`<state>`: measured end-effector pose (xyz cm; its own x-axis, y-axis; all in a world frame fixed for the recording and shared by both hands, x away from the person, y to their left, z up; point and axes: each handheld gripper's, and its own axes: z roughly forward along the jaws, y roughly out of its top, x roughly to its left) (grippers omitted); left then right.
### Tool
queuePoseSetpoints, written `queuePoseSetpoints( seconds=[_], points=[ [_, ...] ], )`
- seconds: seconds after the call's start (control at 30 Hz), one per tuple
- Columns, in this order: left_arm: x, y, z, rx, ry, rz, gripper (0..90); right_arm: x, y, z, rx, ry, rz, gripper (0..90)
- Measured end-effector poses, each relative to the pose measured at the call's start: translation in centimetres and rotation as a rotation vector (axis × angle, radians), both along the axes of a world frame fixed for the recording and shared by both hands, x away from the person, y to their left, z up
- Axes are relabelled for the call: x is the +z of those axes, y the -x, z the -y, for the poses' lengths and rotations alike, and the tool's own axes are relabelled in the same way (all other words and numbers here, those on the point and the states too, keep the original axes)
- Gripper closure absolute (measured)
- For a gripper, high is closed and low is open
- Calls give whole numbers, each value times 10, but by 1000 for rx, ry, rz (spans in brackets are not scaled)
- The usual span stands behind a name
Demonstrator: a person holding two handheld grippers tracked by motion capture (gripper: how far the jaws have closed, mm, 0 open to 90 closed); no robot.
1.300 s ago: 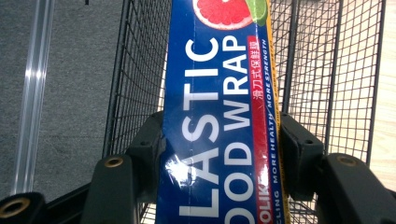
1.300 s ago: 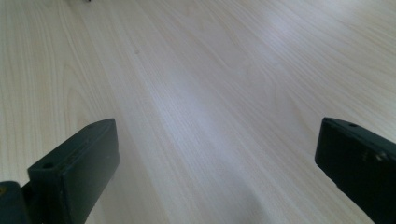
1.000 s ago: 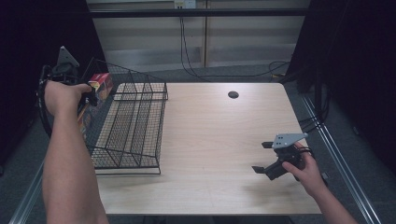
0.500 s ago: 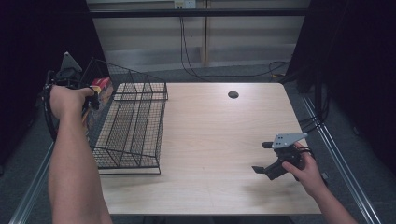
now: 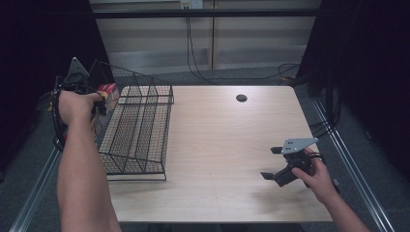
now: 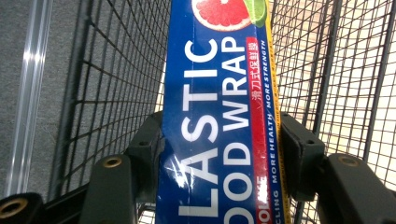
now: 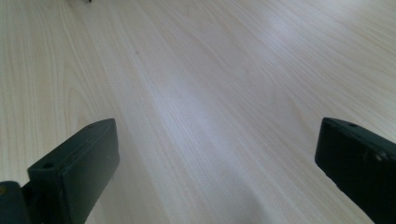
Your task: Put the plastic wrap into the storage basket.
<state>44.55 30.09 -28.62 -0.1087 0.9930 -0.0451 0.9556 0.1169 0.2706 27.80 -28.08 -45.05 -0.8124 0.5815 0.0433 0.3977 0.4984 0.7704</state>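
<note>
Since the box hangs in the left jaws over the basket's left wall, the lines below turn on how its long axis meets the wire.

Left gripper (image 5: 99, 104): clamped on the plastic wrap box (image 6: 219, 116), one black jaw pressed to each long side, in the left gripper view.

Box position: in the high view the plastic wrap box (image 5: 109, 92) is at about 10 o'clock on the table, held at the upper left rim of the wire basket (image 5: 140, 130), just above the mesh.

Long axis: it runs straight away from the gripper, toward 12 o'clock in the left gripper view, its far end pointing down among the wires.

Basket from the gripper: mesh walls rise on both sides of the box in the left gripper view; whether the box touches the wire I cannot tell.

Nearer hand: the left, which carries it.

Right gripper (image 5: 280, 164): jaws wide apart, holding nothing, low over the bare table (image 7: 196, 93) at about 4 o'clock, well apart from the basket.

Coming move, as I judge: lowering the box lengthwise along the basket's run.
</note>
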Motion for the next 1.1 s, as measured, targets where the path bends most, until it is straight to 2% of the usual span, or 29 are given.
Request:
queuePoseSetpoints(
  seconds=[0.07, 0.23, 0.37, 0.4, 0.57, 0.63, 0.73, 0.83, 0.9, 0.93, 0.97, 1.0, 1.1],
  points=[
    [-1, -2, 0, -8, -4, -16, 430, 0, 0, 0, 2, 1, -2, 0],
    [-3, -4, 3, 5, -3, -10, 428, 0, 0, 0, 2, 2, -1, 0],
    [-7, -6, 5, -3, 4, -27, 426, 0, 0, 0, 3, 5, -1, 0],
    [-8, -7, 6, -17, -14, -43, 425, 0, 0, 0, -1, 10, 3, 0],
    [-9, -8, 8, -10, -6, -46, 422, 0, 0, 1, 1, 7, 1, 0],
    [-10, -8, 9, -6, -9, -35, 420, 0, 1, 1, 2, 9, 1, 0],
    [-11, -10, 10, -30, -20, -57, 419, 0, 1, 0, -1, 15, 5, 0],
    [-12, -10, 12, -20, -6, -59, 416, 0, 1, 1, -1, 13, 5, 0],
    [-12, -10, 12, -29, -17, -48, 407, 0, 1, 1, 1, 12, 4, 0],
    [-12, -9, 13, -12, -1, -36, 407, 0, 1, 1, 2, 12, 3, 0],
    [-10, -9, 12, -13, 37, -12, 404, 0, 1, 1, 0, 14, 2, 0],
    [-6, -8, 13, -22, 11, -2, 411, -1, 1, 0, 0, 15, 4, 0],
    [-1, -7, 13, -22, -10, -7, 394, -1, 1, 0, 4, 17, 1, 0]
  ],
)
